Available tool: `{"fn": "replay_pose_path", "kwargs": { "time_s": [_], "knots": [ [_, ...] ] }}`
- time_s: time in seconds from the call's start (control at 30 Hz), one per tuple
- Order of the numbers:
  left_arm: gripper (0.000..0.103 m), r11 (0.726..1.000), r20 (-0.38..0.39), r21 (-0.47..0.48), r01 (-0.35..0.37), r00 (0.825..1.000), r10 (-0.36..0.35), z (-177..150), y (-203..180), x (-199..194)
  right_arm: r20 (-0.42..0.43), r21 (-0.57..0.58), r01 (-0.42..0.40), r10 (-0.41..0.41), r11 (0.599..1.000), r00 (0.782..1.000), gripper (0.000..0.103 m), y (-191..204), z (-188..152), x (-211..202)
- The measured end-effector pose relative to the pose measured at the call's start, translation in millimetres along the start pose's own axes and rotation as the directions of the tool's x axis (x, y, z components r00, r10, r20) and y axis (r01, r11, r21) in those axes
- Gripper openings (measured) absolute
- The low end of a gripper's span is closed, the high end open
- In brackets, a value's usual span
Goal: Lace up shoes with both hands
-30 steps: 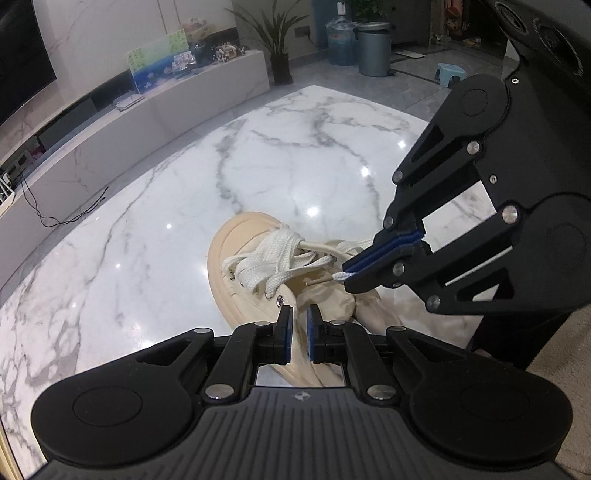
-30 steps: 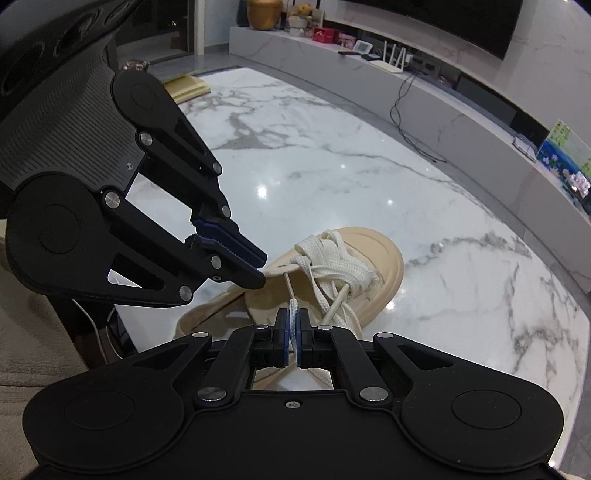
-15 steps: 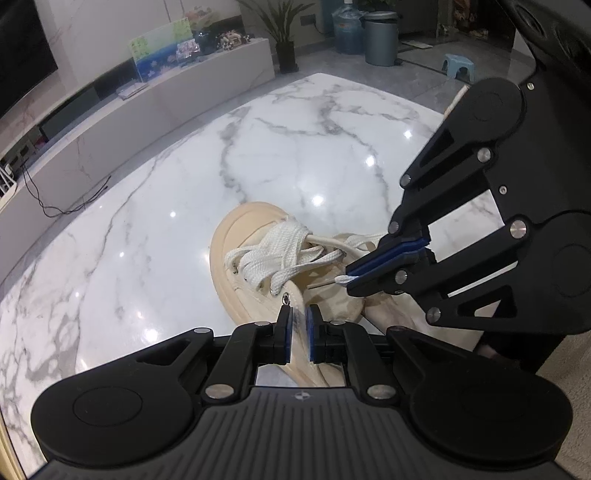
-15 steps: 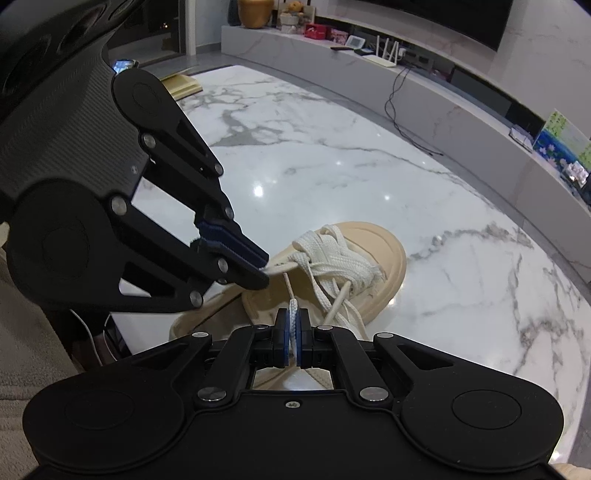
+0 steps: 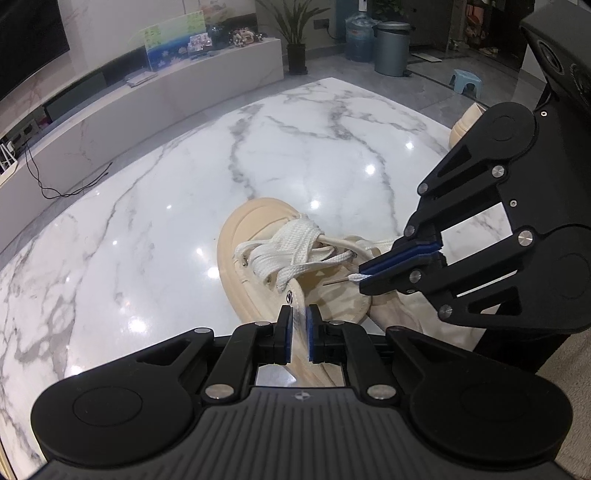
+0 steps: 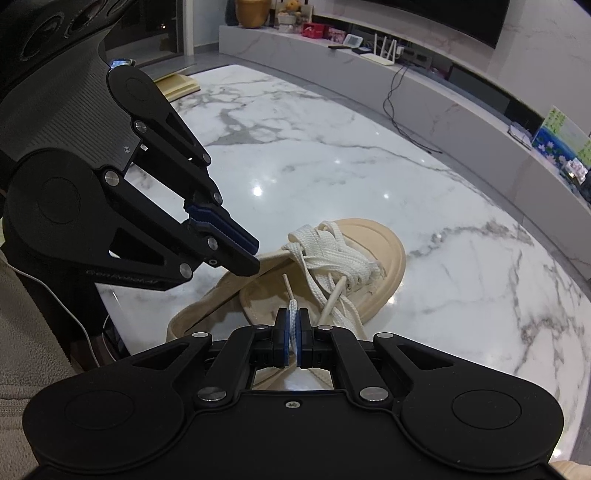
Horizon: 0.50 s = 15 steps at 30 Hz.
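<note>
So, anything different from a second ago, or are you just frozen there? (lurker)

Honestly barely anything. Same two grips as before. My left gripper [image 5: 299, 334] is still pinched down on the eyelet flap [image 5: 295, 299] of the shoe [image 5: 251, 229]. My right gripper [image 6: 293, 332] is still clamped shut on the lace tip [image 6: 293, 317], with the stiff end poking out past the pads. The only real change is that my left view has tipped a little, so a second shoe [image 5: 463, 123] now peeks out behind the right gripper. (me)

Ok, headcount? And where's the shoe sitting? (lurker)

Two grippers and two shoes, though I only see a sliver of the second one, by the far edge. There's one white lace [image 5: 291, 243], bunched in crossings over the front of the near shoe. I can't count the eyelets under it. The near shoe lies on the marble table [image 5: 147, 221] with its toe pointing away from me, right under both grippers. (me)

Any containers? (lurker)

Three, on the floor at the back: a dark pot [image 5: 296, 61] with a leafy plant [image 5: 291, 18] in it, a blue water jug [image 5: 357, 40], and a grey bin [image 5: 392, 48] with its lid on, so I can't tell what's inside. (me)
</note>
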<state>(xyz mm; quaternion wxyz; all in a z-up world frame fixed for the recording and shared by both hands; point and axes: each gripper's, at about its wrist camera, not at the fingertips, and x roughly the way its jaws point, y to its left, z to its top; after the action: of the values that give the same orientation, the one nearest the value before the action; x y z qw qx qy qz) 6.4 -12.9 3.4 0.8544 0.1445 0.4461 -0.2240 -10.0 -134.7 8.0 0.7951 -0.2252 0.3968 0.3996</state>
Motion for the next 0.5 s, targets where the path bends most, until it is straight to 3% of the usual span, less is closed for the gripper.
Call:
{"fn": "replay_pose_path", "kwargs": {
  "time_s": [0.5],
  "knots": [
    [0.009,1.0,0.001,-0.011,-0.008,1.0,0.008,-2.3,3.9,-1.2,0.007,-0.003,0.002,-0.002,1.0,1.0,0.002,0.2,0.0,-2.2]
  ]
}}
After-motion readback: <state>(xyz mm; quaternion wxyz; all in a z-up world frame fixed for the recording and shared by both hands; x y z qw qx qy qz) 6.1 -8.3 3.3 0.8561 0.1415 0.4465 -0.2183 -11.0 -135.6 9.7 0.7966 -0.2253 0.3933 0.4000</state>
